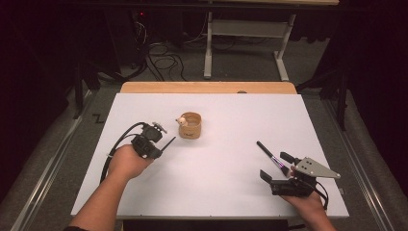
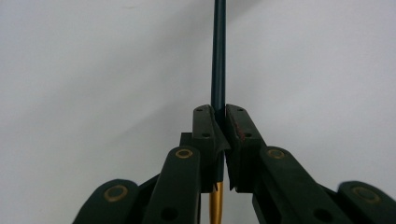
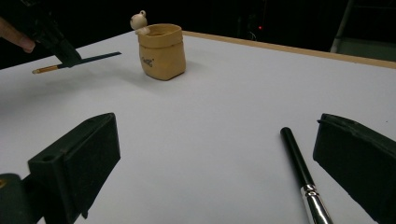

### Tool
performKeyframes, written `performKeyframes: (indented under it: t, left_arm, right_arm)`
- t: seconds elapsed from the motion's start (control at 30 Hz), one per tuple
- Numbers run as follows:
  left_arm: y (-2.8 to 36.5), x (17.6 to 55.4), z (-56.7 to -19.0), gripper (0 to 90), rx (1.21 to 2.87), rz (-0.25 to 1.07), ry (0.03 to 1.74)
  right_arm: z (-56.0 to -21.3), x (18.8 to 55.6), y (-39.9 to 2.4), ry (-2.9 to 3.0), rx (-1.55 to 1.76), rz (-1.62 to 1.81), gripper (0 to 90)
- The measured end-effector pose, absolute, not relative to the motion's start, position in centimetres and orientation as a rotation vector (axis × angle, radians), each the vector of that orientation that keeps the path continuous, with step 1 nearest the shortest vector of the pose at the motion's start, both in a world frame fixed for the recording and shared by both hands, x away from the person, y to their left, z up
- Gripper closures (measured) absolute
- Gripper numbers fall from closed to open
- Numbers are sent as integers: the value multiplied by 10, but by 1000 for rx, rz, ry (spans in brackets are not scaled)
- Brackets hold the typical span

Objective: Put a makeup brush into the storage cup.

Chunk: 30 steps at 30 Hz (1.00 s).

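The tan cup [image 3: 161, 51] carries a small dark mark of writing on its side in the right gripper view, but it is too small to read; a little pale figure [image 3: 139, 20] sits on its rim. The cup stands on the white table [image 1: 226, 159] a little left of the middle, toward the far side.

The left gripper [image 1: 155, 147], at the left of the table and just near of the cup, is clenched on a thin dark pencil [image 2: 218, 56]. In its own view the jaws pinch the dark shaft between them, the long part running straight away from the camera and a gold-coloured end [image 2: 215, 205] showing below the pads. From the right gripper view the pencil [image 3: 77, 62] lies about level above the table, its long axis running left to right, the dark tip toward the cup and the gold end away from it.

The right gripper [image 1: 276, 174] sits at the near right, jaws wide apart and gripping nothing. A black-handled brush [image 3: 299, 168] with a silver collar lies flat on the table between them, perhaps nearer the right-hand jaw, its handle pointing far and left.
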<state>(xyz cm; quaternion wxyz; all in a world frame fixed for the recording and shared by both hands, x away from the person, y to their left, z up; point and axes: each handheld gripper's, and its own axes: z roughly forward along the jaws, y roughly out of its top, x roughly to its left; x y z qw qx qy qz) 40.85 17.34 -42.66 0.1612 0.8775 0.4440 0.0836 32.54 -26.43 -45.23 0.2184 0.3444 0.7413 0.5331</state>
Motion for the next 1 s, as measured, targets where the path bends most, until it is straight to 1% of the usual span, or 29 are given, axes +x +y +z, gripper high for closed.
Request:
performKeyframes:
  t: [0.5,0.87,1.0]
  left_arm:
    - [140,389,-422,832,2536,233,1081]
    - [115,373,-415,832,2598,333,947]
    - [107,369,-412,832,2614,344,906]
  right_arm:
    - [-449,321,-249,2113,804,1462,37]
    - [-452,317,-238,2157,722,1408,41]
    - [-453,316,-235,2171,687,1392,41]
